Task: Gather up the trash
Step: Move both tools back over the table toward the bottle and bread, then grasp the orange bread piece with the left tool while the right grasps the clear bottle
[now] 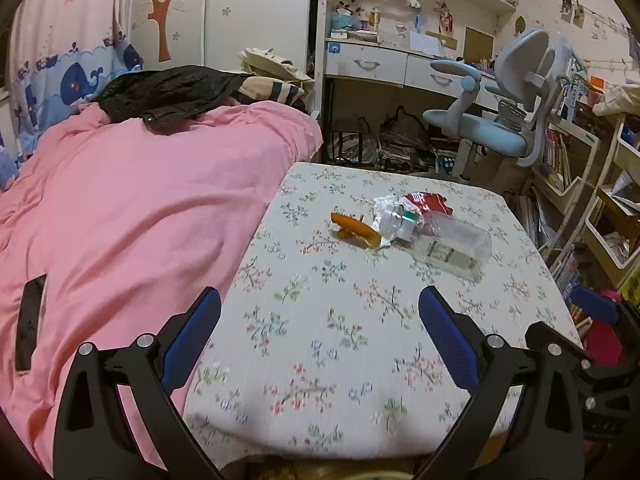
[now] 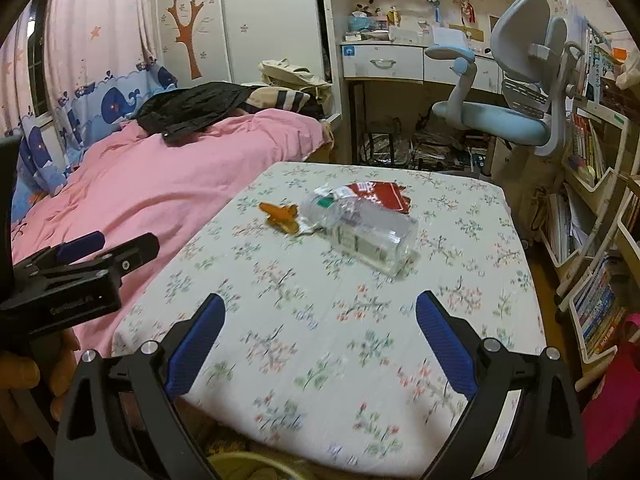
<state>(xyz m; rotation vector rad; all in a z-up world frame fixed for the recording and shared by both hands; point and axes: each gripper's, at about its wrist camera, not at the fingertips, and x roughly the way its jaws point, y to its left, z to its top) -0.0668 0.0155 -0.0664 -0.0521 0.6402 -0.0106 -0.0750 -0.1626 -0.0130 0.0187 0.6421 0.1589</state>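
A small heap of trash lies on the table with the flowered cloth (image 1: 320,320) (image 2: 320,320). It holds a crushed clear plastic bottle (image 1: 452,246) (image 2: 372,240), a red wrapper (image 1: 426,202) (image 2: 380,196) and an orange peel (image 1: 354,230) (image 2: 280,216). My left gripper (image 1: 320,304) is open above the near part of the table, well short of the trash, with nothing between its blue pads. My right gripper (image 2: 320,308) is open too and empty, also short of the trash. The left gripper's side (image 2: 80,256) shows at the left edge of the right wrist view, held by a hand (image 2: 24,372).
A bed with a pink cover (image 1: 132,208) (image 2: 160,184) adjoins the table's left side, with dark clothing (image 1: 172,92) on it. A blue desk chair (image 1: 500,120) (image 2: 512,108) and a desk stand beyond the table. Book racks (image 1: 592,208) (image 2: 592,240) line the right.
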